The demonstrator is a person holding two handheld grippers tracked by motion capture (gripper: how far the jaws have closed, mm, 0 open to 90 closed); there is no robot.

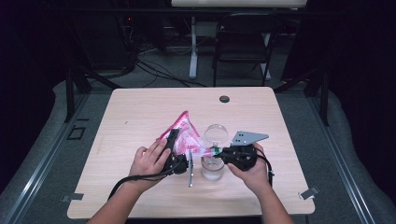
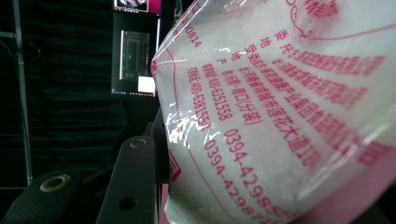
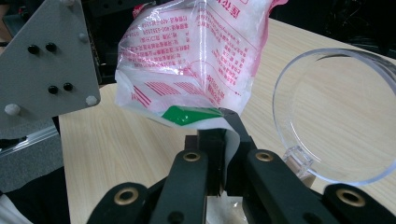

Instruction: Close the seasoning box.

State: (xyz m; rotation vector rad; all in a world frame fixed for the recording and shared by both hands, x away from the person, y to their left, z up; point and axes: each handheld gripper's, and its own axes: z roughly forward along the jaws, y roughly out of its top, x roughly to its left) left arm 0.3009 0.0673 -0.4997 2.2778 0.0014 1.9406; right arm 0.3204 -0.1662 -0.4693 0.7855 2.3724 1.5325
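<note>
Both tongs hold a pink-and-white bag [image 1: 183, 135] of white grains above the tabletop [image 1: 140, 112] — the left tongs [image 1: 173, 145] clamp its body, jaws partly closed around it, while the right tongs [image 3: 224, 140] pinch its corner tightly, just beside a clear glass cup [image 1: 214, 156].

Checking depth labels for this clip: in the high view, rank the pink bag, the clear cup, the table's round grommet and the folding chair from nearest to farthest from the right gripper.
1. Pink bag: pinched in the right gripper jaws.
2. Clear cup: directly beside the jaws.
3. Round grommet: far table edge.
4. Folding chair: on the floor beyond the table.
</note>
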